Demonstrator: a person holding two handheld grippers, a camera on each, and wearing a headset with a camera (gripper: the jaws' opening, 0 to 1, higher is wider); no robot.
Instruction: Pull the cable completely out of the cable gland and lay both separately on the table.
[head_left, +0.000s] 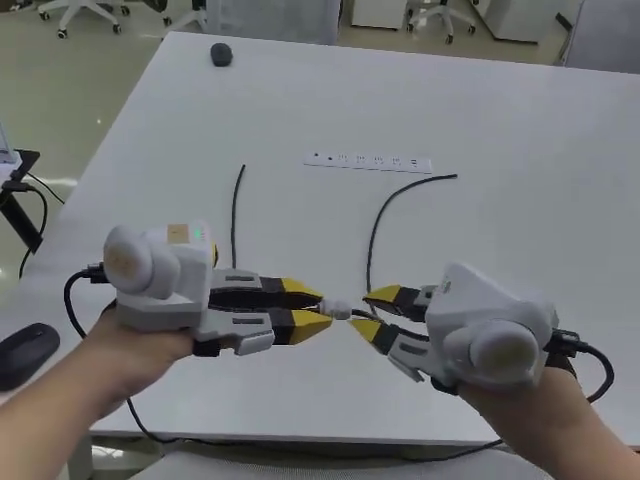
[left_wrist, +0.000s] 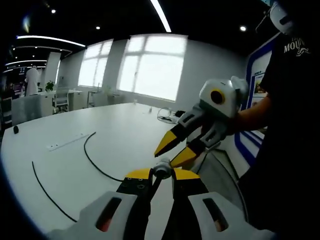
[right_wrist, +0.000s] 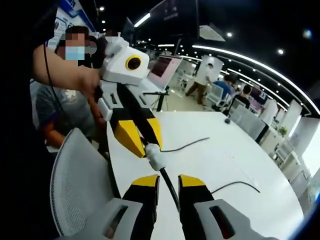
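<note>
From 9 o'clock the left gripper (head_left: 326, 309) pinches the cable gland (head_left: 341, 309) as anchor, while at 3 o'clock the right gripper (head_left: 362, 311), jaws spread, straddles the cable (head_left: 371, 245), seemingly for pulling.

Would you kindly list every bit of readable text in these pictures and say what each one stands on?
"MOUN": white letters, cut off at the picture's edge, on the person's black shirt.
Blue wall board: print too blurred to read.
Power strip: markings too small to read.
</note>
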